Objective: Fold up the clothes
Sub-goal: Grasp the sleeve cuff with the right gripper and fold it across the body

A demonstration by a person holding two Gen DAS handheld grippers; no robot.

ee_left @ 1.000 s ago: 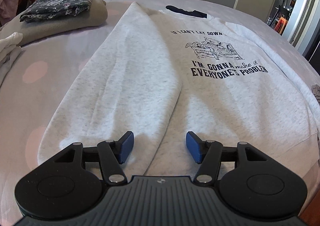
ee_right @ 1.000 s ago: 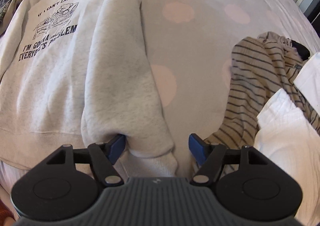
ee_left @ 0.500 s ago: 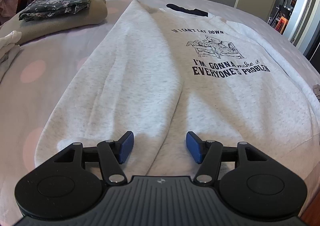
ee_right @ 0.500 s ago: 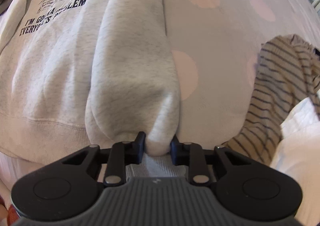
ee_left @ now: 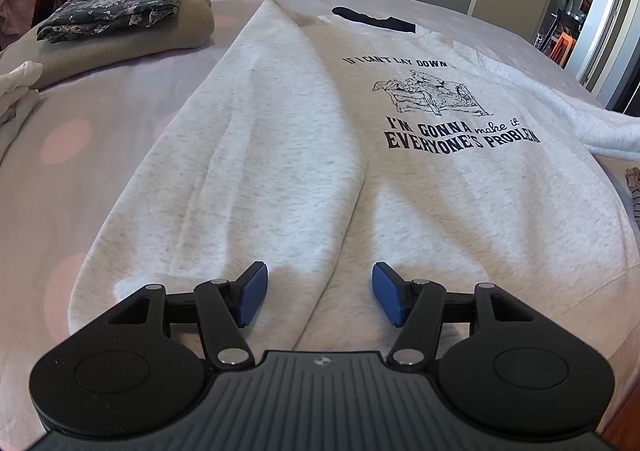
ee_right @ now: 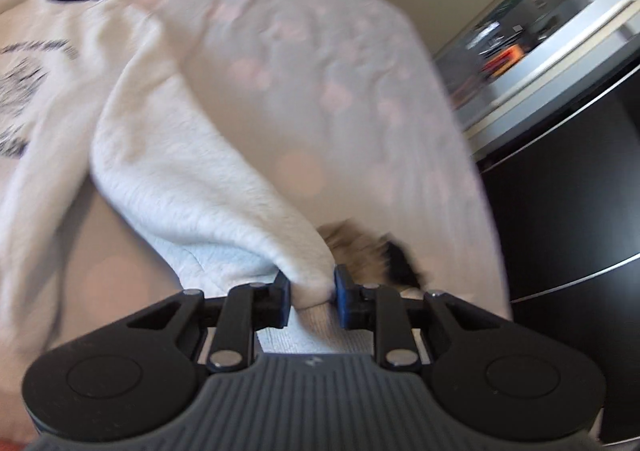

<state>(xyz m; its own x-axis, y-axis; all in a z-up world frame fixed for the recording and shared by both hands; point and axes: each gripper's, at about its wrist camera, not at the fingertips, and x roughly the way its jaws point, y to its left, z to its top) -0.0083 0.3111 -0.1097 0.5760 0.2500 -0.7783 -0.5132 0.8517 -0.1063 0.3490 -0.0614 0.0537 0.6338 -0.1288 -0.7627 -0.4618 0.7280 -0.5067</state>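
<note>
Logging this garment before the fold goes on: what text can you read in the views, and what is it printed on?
"IF I CAN'T LAY DOWN" on the chest of the grey sweatshirt, above a drawing.
"I'M GONNA make it" under the drawing.
"EVERYONE'S PROBLEM" on the bottom line; its last letter sits at a fold.
In the right wrist view the same print is blurred and unreadable.
No other text is readable.

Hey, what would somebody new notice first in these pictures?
First, the grey sweatshirt spread across the bed, its dark printed slogan facing up. Next, the right tool shut on the sweatshirt's sleeve, lifting it. The left tool hangs open over the other sleeve.
</note>
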